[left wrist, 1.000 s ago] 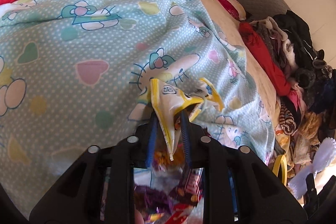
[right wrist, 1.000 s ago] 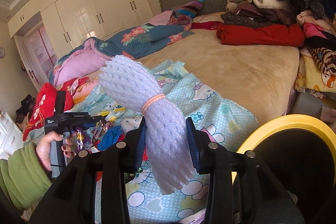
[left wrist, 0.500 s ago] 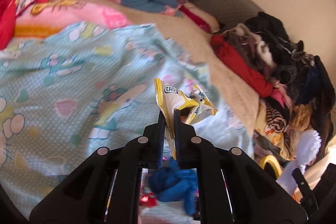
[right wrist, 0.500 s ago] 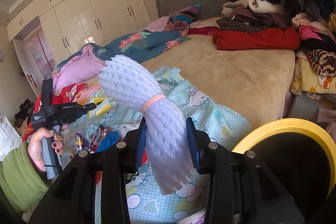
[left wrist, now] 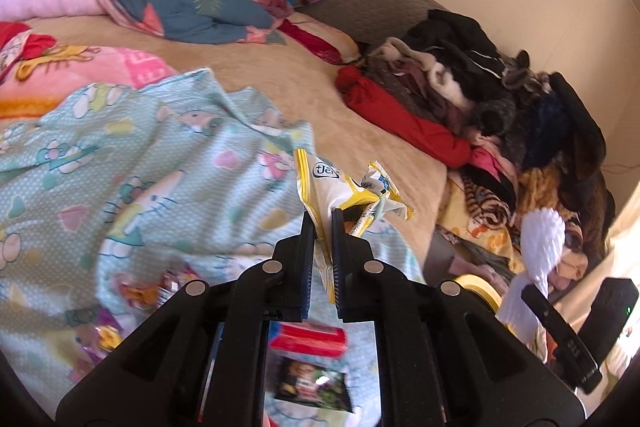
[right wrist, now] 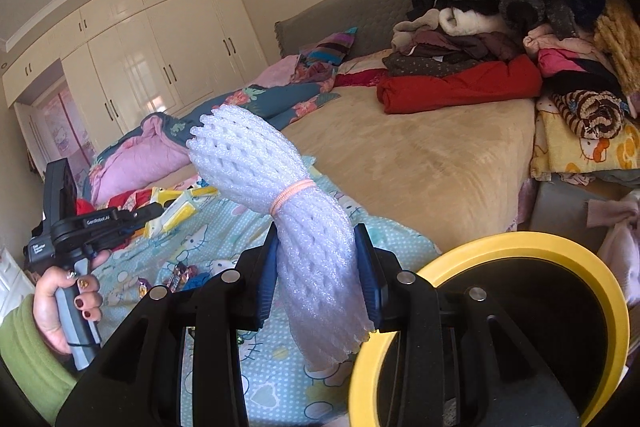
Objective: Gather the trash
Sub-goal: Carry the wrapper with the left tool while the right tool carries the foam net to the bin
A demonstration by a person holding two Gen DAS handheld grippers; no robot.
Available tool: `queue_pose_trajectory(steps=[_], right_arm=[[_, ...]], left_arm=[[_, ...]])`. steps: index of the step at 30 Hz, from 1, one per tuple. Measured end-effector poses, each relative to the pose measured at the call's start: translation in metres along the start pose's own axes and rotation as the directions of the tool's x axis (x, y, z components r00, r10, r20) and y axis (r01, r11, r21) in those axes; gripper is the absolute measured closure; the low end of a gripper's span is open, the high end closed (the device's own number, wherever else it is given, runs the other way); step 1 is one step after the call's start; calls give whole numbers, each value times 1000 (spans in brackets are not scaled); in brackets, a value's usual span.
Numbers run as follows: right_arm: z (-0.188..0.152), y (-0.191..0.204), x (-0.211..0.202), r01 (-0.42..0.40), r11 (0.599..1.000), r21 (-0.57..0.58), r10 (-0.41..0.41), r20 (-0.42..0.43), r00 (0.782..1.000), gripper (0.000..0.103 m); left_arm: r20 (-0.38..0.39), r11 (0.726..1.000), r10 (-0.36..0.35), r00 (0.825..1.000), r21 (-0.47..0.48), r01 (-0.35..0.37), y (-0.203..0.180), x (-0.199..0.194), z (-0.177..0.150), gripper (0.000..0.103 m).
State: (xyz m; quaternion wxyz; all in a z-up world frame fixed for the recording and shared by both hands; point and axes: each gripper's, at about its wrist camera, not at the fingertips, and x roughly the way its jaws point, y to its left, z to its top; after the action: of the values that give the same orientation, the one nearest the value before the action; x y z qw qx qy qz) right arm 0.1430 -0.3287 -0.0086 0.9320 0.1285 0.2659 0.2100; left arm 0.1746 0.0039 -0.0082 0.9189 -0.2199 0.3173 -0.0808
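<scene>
Trash sits in both your grippers now, with more wrappers (left wrist: 308, 383) loose on the cartoon-print blanket (left wrist: 120, 163) at about six o'clock below the left gripper (left wrist: 322, 227). Left to right, here is what could go wrong. The yellow-and-white wrapper (left wrist: 340, 187) is caught only by a thin edge, so a quick swing could let it slide free. The white foam netting (right wrist: 288, 211) hangs long at both ends, so it might snag the yellow-rimmed bin (right wrist: 496, 243) at four o'clock rather than drop inside. Left jaws are pressed nearly together, pinching that wrapper. Your right gripper (right wrist: 316, 259) stands partly spread, its pads squeezing the netting below its pink band. The bin's contents look dark; I can't tell what's inside.
</scene>
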Motion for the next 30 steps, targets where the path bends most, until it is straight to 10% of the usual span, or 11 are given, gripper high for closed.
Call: queue_pose_trajectory(steps=[30], right_arm=[[-3,-103,-54,119,952,281,-136,42,990,69]], left_arm=[[-136,946,-145,980,273,178,-136,15,-72,99]])
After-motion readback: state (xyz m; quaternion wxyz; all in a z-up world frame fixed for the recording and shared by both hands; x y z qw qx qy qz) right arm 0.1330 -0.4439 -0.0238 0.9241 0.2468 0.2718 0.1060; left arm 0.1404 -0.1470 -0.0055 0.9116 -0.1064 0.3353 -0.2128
